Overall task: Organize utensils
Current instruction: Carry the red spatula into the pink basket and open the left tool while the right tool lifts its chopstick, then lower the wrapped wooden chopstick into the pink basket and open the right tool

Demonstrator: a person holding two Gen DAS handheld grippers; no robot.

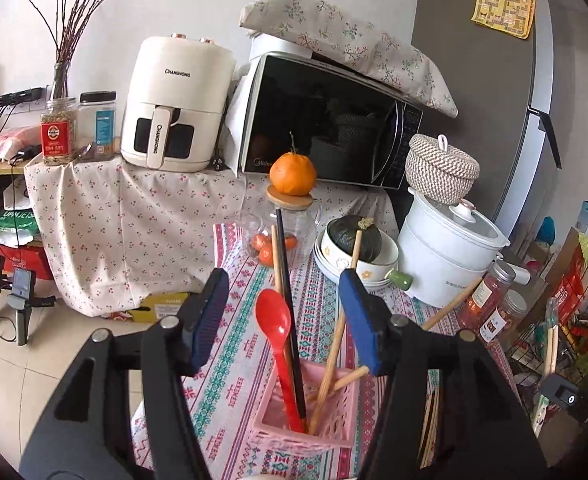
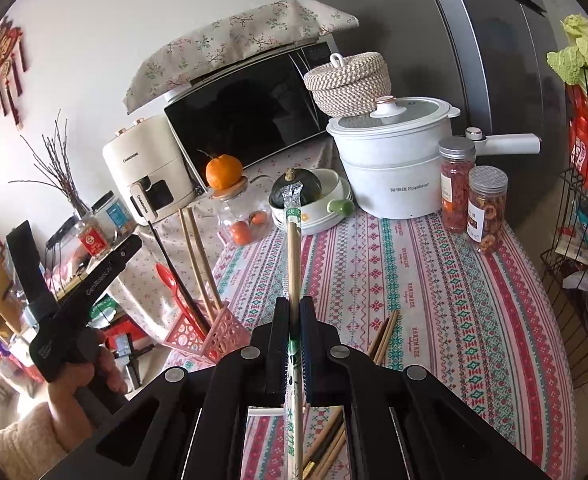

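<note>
Your right gripper (image 2: 294,312) fingers pinch wrapped chopsticks (image 2: 293,248); your left gripper (image 1: 284,312) gapes empty over the pink basket (image 1: 346,404) at the table's near-left edge. Its slick sleeve could slip, or tip the basket.

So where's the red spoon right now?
The red spoon stands in the pink basket with the chopsticks, between the open left tool's fingers in the left wrist view; the right wrist view shows it at left.

Place: home kitchen
Evidence: black-doored microwave (image 1: 326,128) at 12 o'clock; cream air fryer (image 1: 174,104) at 10; grey fridge (image 2: 494,52) at 1
</note>
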